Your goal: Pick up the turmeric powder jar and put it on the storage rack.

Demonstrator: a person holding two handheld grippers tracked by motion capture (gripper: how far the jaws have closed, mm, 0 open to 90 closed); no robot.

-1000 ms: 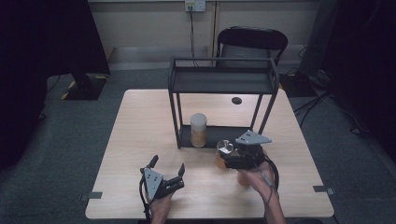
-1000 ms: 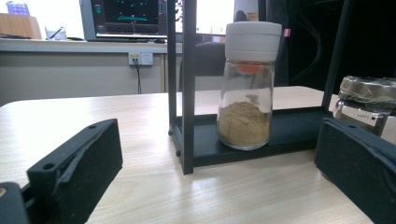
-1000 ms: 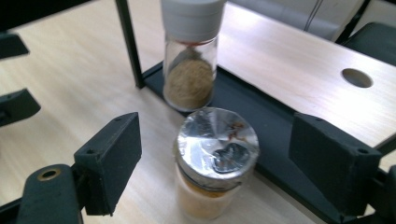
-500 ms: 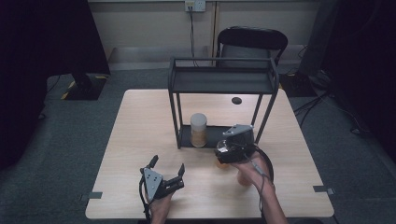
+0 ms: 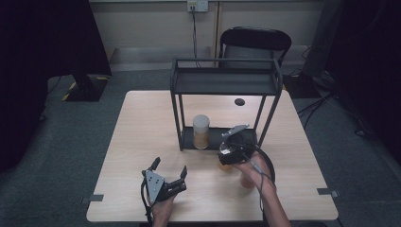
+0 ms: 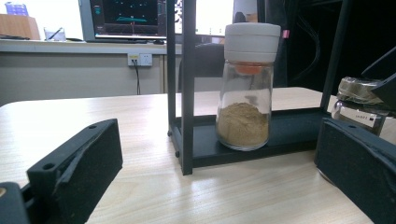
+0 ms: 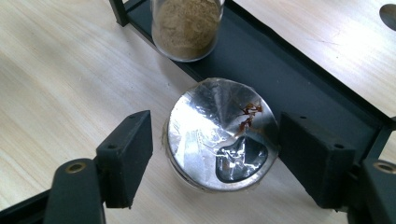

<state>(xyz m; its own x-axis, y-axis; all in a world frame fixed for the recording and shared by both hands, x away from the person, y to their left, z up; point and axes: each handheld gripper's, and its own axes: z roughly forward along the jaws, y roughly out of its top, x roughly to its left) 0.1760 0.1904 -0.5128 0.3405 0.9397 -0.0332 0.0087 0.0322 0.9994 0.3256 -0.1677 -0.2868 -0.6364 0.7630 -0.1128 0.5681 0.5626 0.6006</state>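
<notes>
A glass jar with a foil-sealed top [image 7: 219,133] stands on the table just in front of the black rack's lower shelf [image 7: 289,79]. My right gripper [image 7: 217,144] is open, one jaw on each side of that foil top; a gap shows at the left jaw, and the right jaw is close to the rim. From above, the right gripper [image 5: 228,153] covers this jar. A spice jar with a white lid [image 5: 201,131] holds tan powder and stands on the lower shelf. My left gripper [image 5: 170,166] is open and holds nothing near the table's front edge, facing the spice jar [image 6: 245,88].
The black two-tier rack [image 5: 226,81] stands mid-table, with its posts [image 6: 187,84] around the lower shelf. A small orange item [image 5: 246,182] lies by the right hand. A dark round spot [image 5: 239,101] marks the tabletop behind the rack. A chair [image 5: 255,40] stands beyond the table.
My right gripper has moved left towards the rack and now has its jaws on either side of the foil-topped jar. The left gripper has stayed put.
</notes>
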